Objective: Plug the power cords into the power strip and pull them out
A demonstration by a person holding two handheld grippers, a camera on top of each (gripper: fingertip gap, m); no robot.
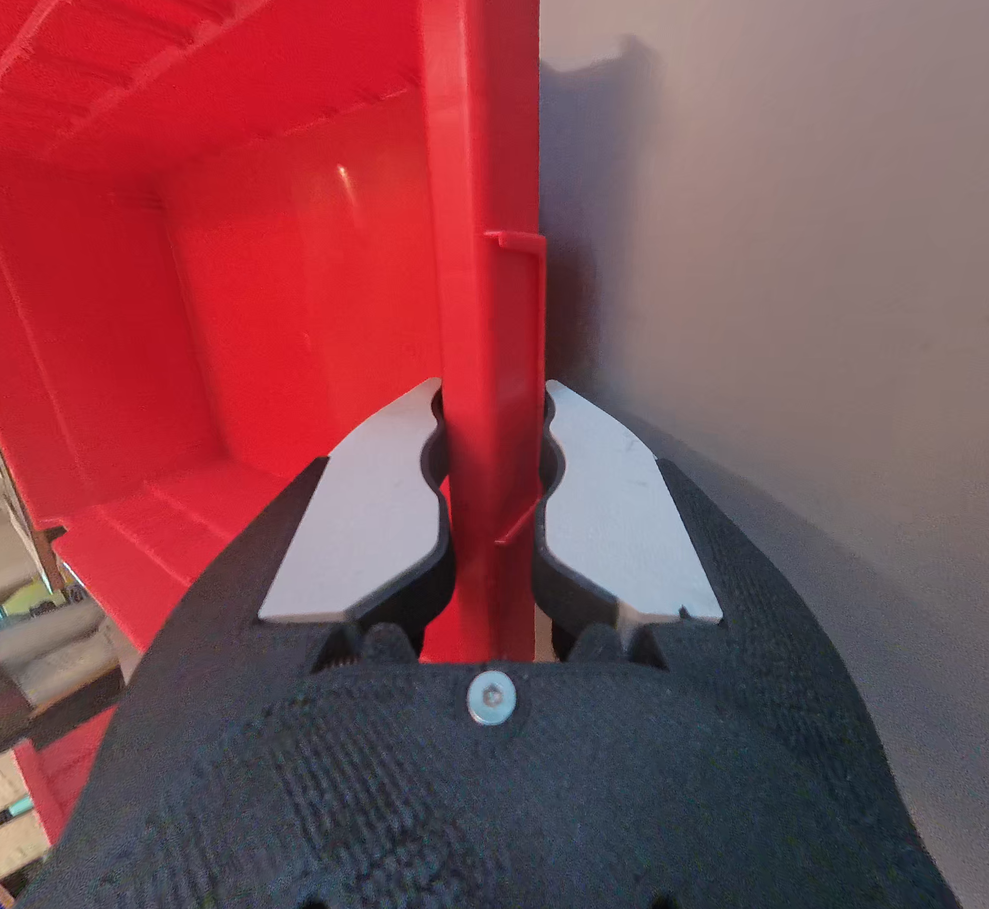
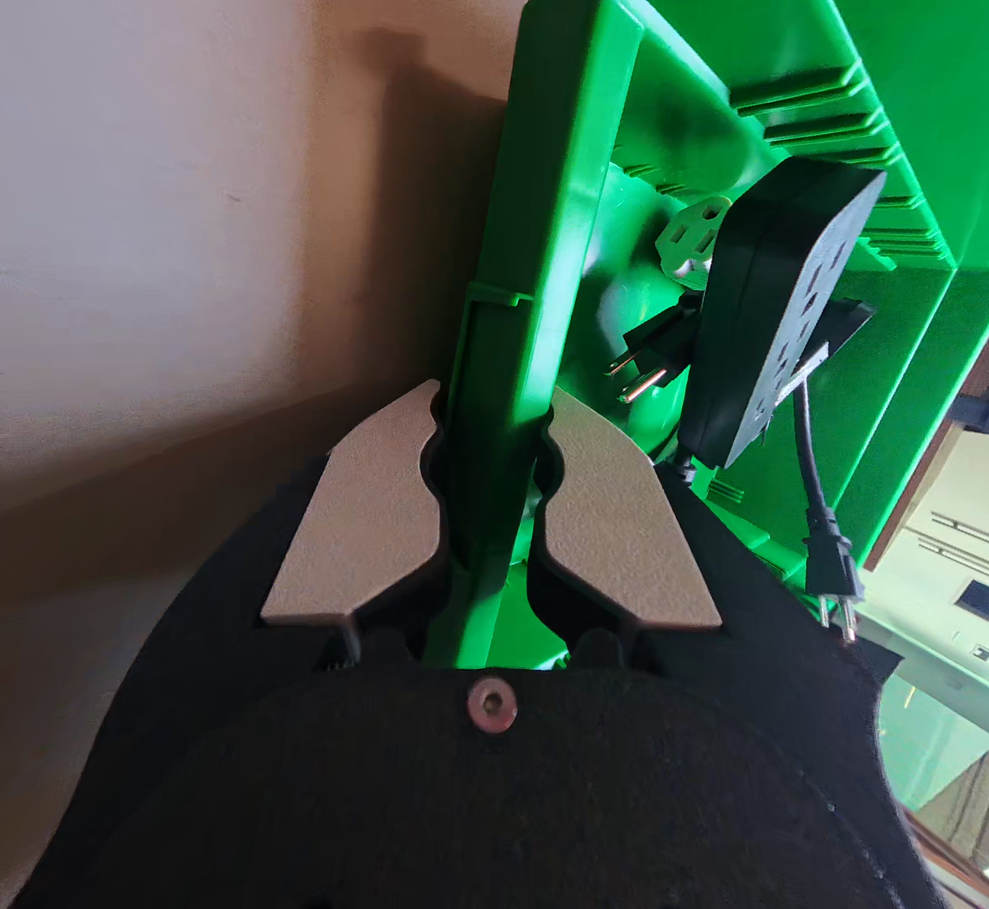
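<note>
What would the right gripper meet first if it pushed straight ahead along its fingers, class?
The right gripper is already shut on the green bin wall, so it would ride further along that wall. The power strip and plugs lie off to the right inside. Depth beyond is unclear.

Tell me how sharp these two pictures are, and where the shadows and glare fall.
Left wrist view: the red bin is smeared toward the upper left, with a small glare streak on its inner wall; its shadow lies on the grey surface to the right. Right wrist view: the green bin casts a dark shadow leftward; the black power strip stays fairly sharp.
</note>
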